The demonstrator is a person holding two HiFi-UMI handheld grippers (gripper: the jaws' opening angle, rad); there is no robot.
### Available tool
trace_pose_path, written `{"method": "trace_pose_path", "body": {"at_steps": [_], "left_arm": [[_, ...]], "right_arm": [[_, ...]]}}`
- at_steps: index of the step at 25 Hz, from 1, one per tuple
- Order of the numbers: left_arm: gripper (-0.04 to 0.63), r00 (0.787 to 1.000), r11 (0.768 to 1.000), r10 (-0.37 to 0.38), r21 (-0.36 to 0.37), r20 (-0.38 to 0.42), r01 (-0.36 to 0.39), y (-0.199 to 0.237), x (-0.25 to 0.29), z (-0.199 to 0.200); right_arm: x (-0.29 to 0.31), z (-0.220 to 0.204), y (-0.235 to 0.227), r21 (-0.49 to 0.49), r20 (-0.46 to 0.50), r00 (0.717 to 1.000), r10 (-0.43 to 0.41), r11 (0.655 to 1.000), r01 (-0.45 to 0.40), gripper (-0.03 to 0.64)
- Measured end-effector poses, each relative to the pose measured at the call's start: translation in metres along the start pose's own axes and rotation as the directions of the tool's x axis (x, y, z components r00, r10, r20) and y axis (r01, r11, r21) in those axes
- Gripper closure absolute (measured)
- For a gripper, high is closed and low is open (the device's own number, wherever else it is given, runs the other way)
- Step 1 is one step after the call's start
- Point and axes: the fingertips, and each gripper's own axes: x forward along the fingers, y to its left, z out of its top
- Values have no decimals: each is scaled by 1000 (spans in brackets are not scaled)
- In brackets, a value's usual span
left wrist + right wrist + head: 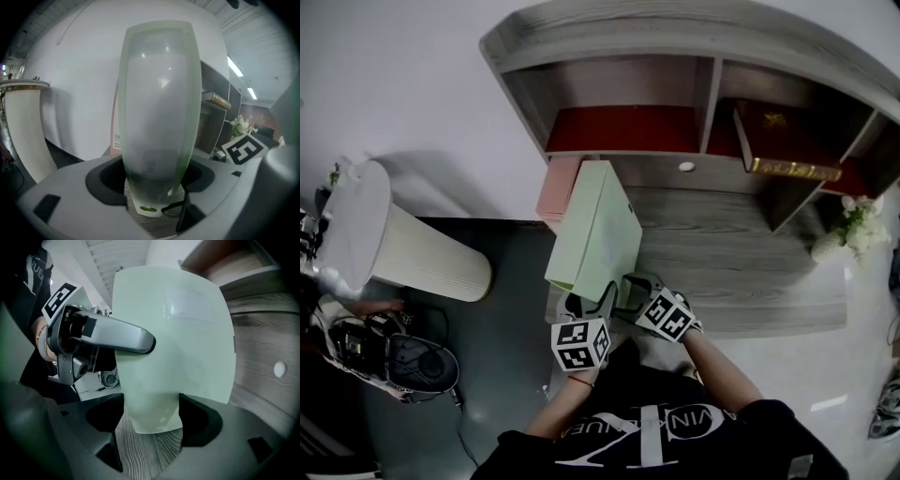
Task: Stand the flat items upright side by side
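A pale green flat box (595, 230) stands on its lower edge at the front left of the wooden desk (722, 253), leaning away toward the shelf. My left gripper (586, 305) is shut on its bottom edge; in the left gripper view the box (159, 103) rises narrow-side-on from between the jaws of that gripper (157, 187). My right gripper (630, 292) is shut on the near lower corner, where the box's broad face (173, 343) fills the gap of that gripper (152, 416). A pink flat item (558, 187) stands upright behind the box against the wall.
A shelf unit at the back holds a flat red item (623, 128) and a dark red book with gilt edges (783, 141). White flowers (853, 225) sit at the desk's right. A white ribbed column (412, 248) and gear on the floor (394, 361) lie to the left.
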Motion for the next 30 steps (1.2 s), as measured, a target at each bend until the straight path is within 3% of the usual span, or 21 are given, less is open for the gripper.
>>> {"method": "trace_pose_path", "body": {"at_steps": [11,21,26,30], "left_arm": [[273,999,994,-49,98,-19,51,11,22,11],[268,996,984,-89,159,20,85,18,41,18],[288,997,967,-76,245,26,67,20,37,30],[299,994,962,-102,257,36,89,19,42,35]], "right_arm": [[24,9,-26,8,19,1000,5,1000,-5,247],[40,13,-50,-13,34,999,24,1000,-24,247],[40,22,-62,17,41,999,21,1000,-22,253],[41,23,-76,8,30,999,27,1000,-27,253]]}}
